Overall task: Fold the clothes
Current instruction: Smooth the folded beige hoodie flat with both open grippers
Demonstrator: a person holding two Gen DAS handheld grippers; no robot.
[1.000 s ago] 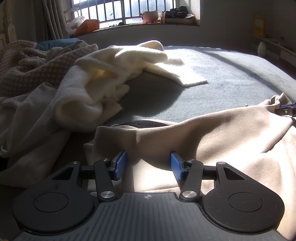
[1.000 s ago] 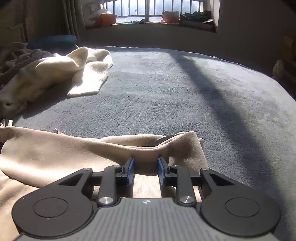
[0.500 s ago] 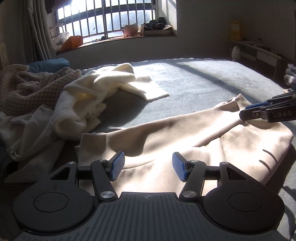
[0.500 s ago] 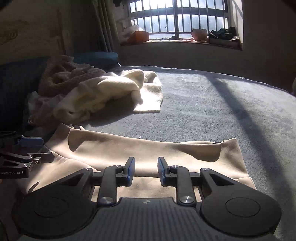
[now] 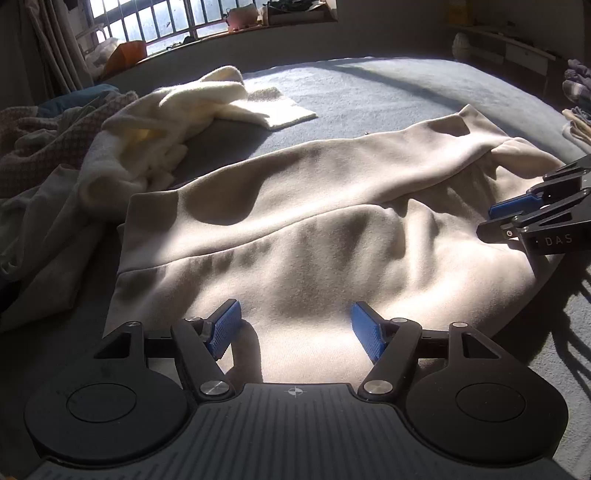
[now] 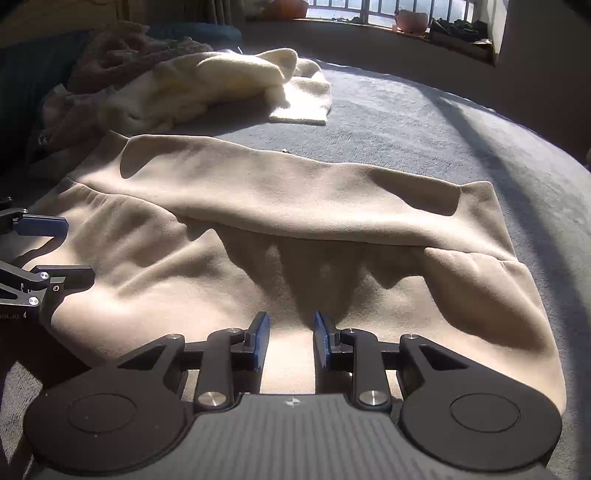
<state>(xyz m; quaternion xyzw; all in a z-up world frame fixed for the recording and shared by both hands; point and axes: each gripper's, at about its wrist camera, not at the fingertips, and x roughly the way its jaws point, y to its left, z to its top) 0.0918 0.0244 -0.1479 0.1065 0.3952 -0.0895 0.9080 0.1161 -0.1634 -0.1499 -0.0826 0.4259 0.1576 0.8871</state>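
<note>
A beige garment (image 5: 332, 229) lies spread on the grey bed (image 5: 388, 88), its far part folded over toward me as a long band (image 6: 295, 206). My left gripper (image 5: 295, 308) hovers over the garment's near left part, its jaws opening, with only the cloth below showing in the gap. My right gripper (image 6: 290, 317) hangs over the near right part with a narrow gap between its blue pads and nothing pinched. Each gripper shows in the other's view: the right gripper (image 5: 487, 221) at the right edge, the left gripper (image 6: 70, 251) at the left edge.
A crumpled cream garment (image 5: 192, 107) lies beyond the beige one, and a heap of patterned and pale clothes (image 5: 48, 140) fills the left. Bare grey bed (image 6: 461, 122) stretches to the far right. A window sill (image 5: 258, 22) with pots runs along the back.
Both grippers have drawn back from the garment's far edge, so the whole folded garment now shows. The left jaws have spread wider. The right jaws keep the same narrow gap.
</note>
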